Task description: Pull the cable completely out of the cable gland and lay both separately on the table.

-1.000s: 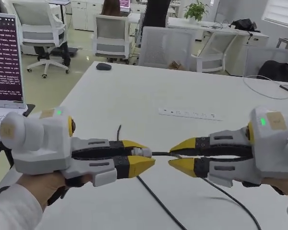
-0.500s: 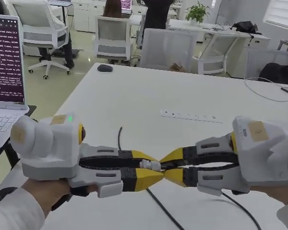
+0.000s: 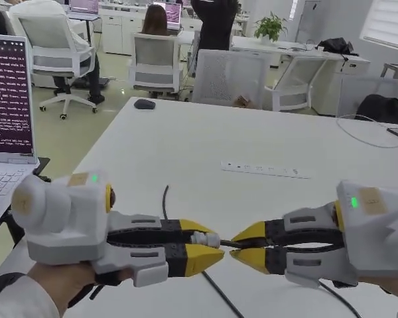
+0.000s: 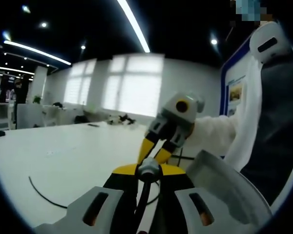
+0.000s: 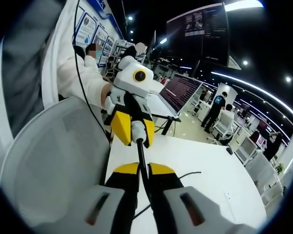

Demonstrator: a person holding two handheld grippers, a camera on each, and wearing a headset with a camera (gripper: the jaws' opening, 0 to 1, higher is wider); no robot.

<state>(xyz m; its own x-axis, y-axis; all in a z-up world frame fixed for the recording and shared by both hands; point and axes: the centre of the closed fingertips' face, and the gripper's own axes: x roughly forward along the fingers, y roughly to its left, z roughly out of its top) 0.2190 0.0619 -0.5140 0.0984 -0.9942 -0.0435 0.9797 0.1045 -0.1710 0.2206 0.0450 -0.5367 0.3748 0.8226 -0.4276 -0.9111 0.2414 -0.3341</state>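
Black thin cable (image 5: 141,163) spans the short gap between the two grippers, above the white tabletop (image 3: 186,146). The left gripper (image 3: 215,244) has its yellow jaws closed on the small whitish cable gland (image 3: 208,237). The right gripper (image 3: 234,246) is pinched tight onto the cable, which is apparently threaded through the gland, its slack trailing across the table.

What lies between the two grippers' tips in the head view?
A short stretch of black cable, running from the cable gland in the left gripper into the right gripper; the head view shows it.
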